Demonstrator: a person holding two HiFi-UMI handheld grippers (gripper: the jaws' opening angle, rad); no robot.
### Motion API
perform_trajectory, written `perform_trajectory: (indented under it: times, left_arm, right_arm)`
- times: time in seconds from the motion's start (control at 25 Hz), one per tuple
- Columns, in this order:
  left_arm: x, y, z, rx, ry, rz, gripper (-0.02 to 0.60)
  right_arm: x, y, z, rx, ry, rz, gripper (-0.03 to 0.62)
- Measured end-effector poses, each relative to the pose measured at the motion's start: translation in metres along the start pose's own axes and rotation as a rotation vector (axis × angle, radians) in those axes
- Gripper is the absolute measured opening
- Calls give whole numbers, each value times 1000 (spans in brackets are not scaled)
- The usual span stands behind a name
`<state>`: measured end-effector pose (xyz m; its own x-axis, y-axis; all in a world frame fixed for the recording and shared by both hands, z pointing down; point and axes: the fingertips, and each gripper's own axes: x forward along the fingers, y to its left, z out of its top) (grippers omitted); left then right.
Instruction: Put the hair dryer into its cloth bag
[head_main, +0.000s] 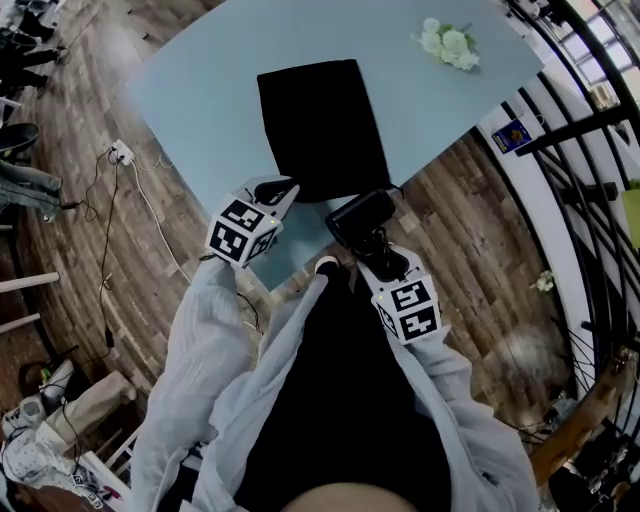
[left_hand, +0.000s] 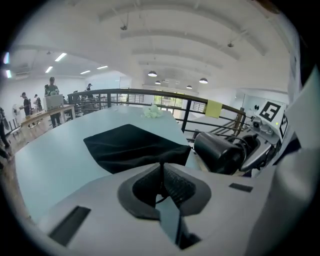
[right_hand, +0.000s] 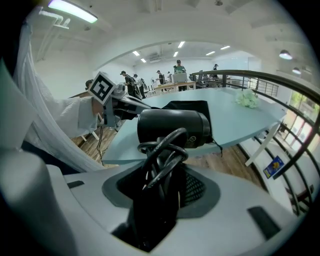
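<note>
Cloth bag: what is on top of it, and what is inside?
Nothing rests on the cloth bag, which lies flat on the table. Its black fabric hides the inside. The hair dryer is outside it.

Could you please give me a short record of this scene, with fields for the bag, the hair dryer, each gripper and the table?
bag: black cloth, flat on the table
hair dryer: black, cord coiled, by the bag's near edge, not inside
left gripper: shut on the bag's near edge
right gripper: shut on the hair dryer and cord
table: light blue, white flowers at far corner
</note>
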<state>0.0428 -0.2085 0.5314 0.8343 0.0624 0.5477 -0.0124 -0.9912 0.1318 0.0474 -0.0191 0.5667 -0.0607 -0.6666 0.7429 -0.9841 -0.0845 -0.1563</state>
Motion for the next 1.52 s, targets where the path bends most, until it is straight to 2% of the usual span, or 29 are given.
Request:
perform_trajectory:
  times: [0.12, 0.4, 0.52, 0.72, 0.92, 1.2, 1.52]
  left_arm:
    - [2, -8, 12, 10, -57, -29, 34]
    - [0, -16, 29, 27, -118, -84, 34]
    - [2, -16, 31, 45, -119, -93, 34]
    - [1, -20, 32, 14, -109, -106, 34]
    - [2, -23, 23, 56, -66, -79, 34]
    - [-2, -17, 30, -36, -109, -51, 34]
    - [-7, -27, 41, -58, -147, -33, 34]
  right_arm:
    - [5, 14, -5, -15, 19, 46, 196]
    - [22, 30, 1, -36, 47, 124, 196]
    - [29, 24, 9, -29, 60, 143, 196]
    - [38, 3, 20, -11, 81, 158, 196]
    - [46, -18, 33, 39, 70, 167, 196]
    - [61, -32, 48, 10, 99, 174, 196]
    - [71, -40, 66, -38, 87, 184, 196]
